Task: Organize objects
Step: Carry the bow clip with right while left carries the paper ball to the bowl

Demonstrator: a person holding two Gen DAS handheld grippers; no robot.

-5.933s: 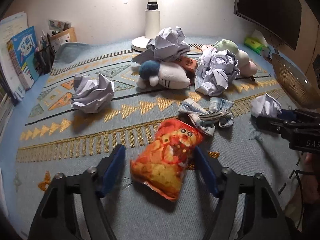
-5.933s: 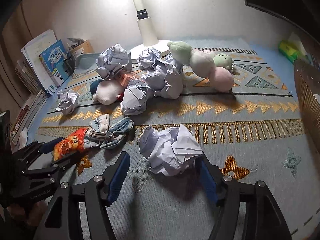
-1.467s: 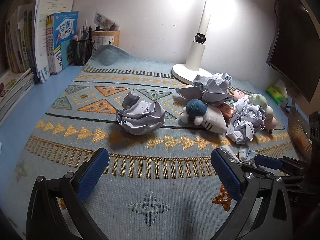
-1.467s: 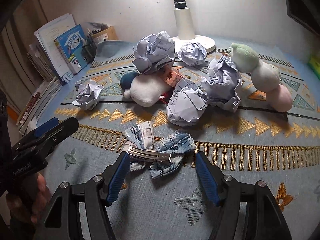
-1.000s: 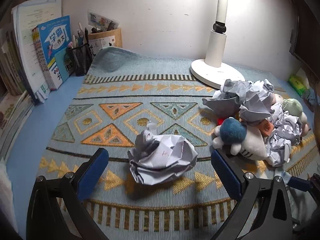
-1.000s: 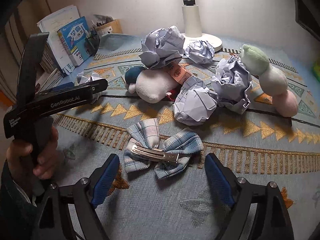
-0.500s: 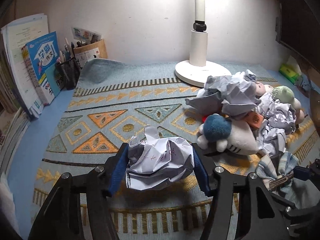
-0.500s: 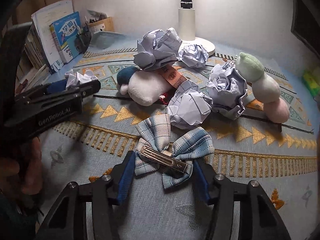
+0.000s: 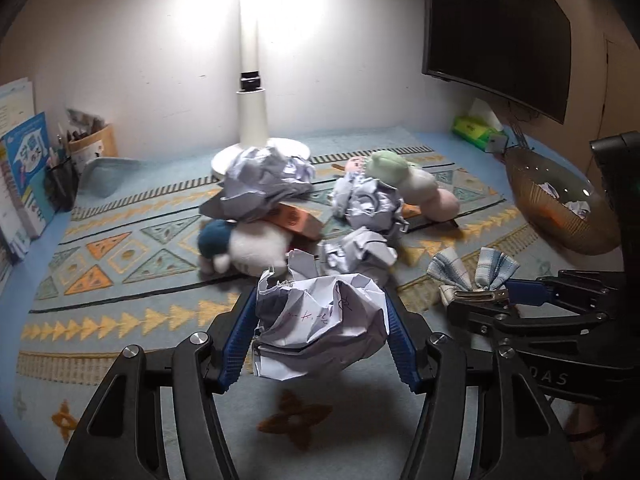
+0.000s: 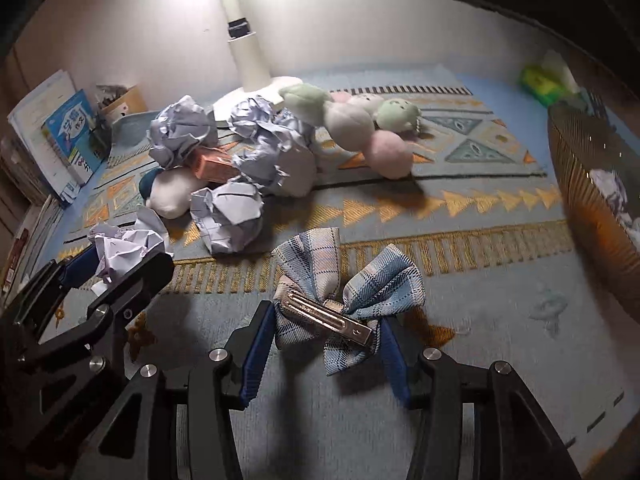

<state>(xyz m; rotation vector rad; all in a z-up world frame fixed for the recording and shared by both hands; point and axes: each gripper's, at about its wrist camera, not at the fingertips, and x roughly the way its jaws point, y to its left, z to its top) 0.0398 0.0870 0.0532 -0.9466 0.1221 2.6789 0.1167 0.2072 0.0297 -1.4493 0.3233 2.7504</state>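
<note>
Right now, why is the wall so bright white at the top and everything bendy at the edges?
Left wrist view: the lamp throws glare that washes out the wall; the crumpled paper casts a dark shadow on the mat. Right wrist view: the fisheye lens curves the edges and darkens the corners; the plaid bow clip looks sharp, the plush balls slightly blurred.
</note>
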